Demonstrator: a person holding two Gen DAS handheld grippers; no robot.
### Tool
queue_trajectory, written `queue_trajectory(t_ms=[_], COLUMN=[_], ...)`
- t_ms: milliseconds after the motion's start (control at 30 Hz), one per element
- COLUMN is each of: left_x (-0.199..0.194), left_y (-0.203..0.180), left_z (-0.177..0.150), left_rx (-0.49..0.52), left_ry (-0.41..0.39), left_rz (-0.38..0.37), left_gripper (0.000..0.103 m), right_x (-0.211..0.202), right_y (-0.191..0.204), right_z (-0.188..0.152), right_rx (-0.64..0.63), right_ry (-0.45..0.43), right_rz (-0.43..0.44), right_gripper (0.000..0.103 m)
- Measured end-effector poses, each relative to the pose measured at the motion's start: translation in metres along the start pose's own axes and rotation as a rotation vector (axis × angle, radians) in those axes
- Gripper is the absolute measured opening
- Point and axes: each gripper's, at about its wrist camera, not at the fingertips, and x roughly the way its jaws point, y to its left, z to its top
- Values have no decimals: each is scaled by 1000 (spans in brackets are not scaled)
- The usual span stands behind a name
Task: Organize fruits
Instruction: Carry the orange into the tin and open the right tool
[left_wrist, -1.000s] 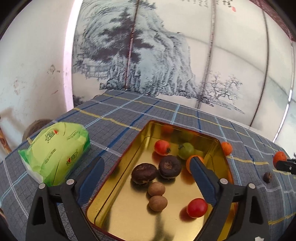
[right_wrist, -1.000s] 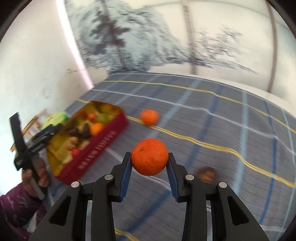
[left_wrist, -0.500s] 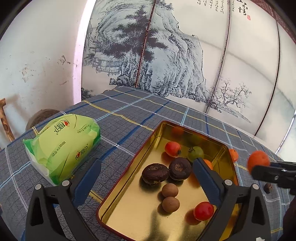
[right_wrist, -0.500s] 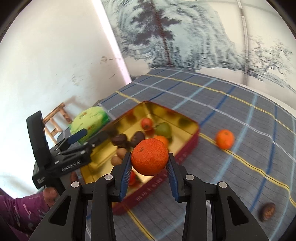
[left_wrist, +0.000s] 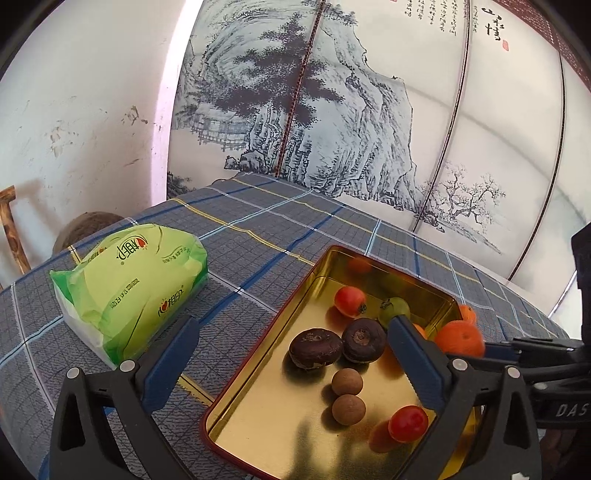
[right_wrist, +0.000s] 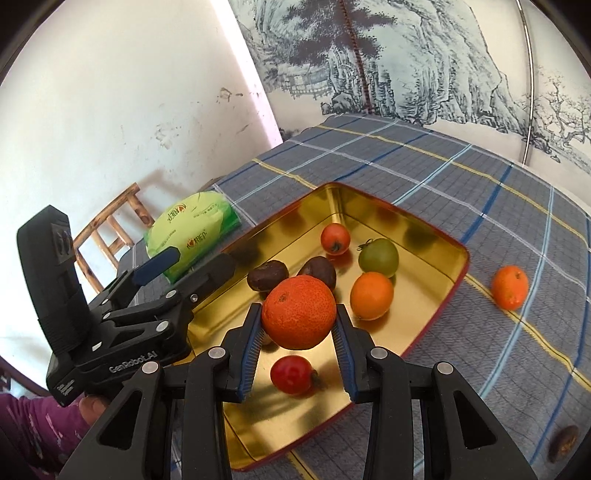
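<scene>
**A:** On the worktop (right_wrist: 424, 173), under a grey-blue checked cloth, what is there?

**B:** A shallow gold tin (right_wrist: 448, 280) with a red outer wall. Inside it lie two red tomatoes, one near the far end (right_wrist: 335, 239) and one near the close end (right_wrist: 292, 374), a green tomato (right_wrist: 378, 256), a small orange (right_wrist: 371, 295), two dark brown wrinkled fruits (left_wrist: 314, 348) side by side, and two small round tan fruits (left_wrist: 347, 395) touching each other.

**A:** Where is the right gripper?

**B:** The right gripper (right_wrist: 298, 328) hangs over the close half of the tin. It is clamped on a mandarin (right_wrist: 299, 312), one pad pressing each side, and the fruit is held clear of the tin floor, above the red tomato.

**A:** And the left gripper?

**B:** The left gripper (left_wrist: 291, 354) sits at the tin's left side, in a hand with a purple sleeve (right_wrist: 33, 439). Its jaws are opening, already very wide, and grip nothing. One finger is over the cloth, the other over the tin.

**A:** Any fruit outside the tin?

**B:** Yes. Another mandarin (right_wrist: 509, 287) rests on the cloth just beyond the tin's right wall, and a small dark fruit (right_wrist: 563, 441) lies well apart from it, near the close right edge.

**A:** Anything else?

**B:** A green plastic packet (left_wrist: 129, 288) lies left of the tin. A wooden chair (right_wrist: 110, 229) stands by the white wall, and an ink landscape screen (left_wrist: 332, 110) runs behind.
</scene>
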Motion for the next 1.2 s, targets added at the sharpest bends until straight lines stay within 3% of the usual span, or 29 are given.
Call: queue_trajectory(t_ms=[1200], left_x=[4], left_y=[9], left_z=[0], left_rx=[-92], left_ry=[14], left_rz=[-18], left_gripper=[101], right_x=[26], right_y=[-1], right_z=[3], right_rx=[31], right_ry=[29], right_rz=[19], right_gripper=[39])
